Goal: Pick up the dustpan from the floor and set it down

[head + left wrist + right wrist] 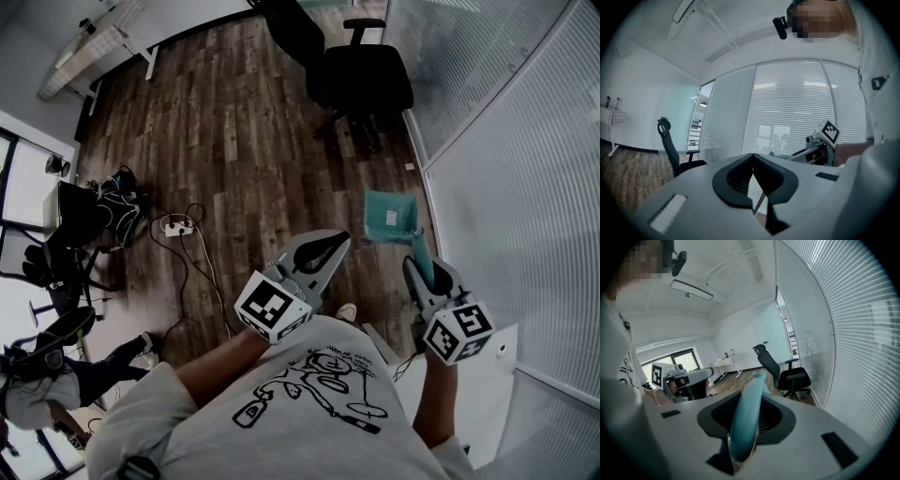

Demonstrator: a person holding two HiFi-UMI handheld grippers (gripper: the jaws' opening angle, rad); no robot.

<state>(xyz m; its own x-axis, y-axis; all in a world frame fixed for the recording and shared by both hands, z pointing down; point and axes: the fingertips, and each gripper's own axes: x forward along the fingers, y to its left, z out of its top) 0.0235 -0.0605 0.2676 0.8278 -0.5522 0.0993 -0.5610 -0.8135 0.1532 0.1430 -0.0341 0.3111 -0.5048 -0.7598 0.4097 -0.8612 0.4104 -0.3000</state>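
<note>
Up off the wooden floor (234, 141), the teal dustpan (389, 216) hangs near the glass wall (506, 187). Its handle (746, 423) is clamped between the right gripper's (419, 267) fingers (785, 420). The left gripper's (330, 246) fingers (733, 180) are together, holding nothing.

Teal dustpan (391, 217); dark plank floor (234, 122)

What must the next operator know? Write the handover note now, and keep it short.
Left gripper: shut, nothing in it, beside the right one.
Right gripper: shut on the teal handle of the dustpan.
Dustpan: out ahead of the right gripper, next to the glass wall, seemingly clear of the wood floor.
Done: dustpan gripped and apparently lifted.
Left: set it down, then open the right jaws.
</note>
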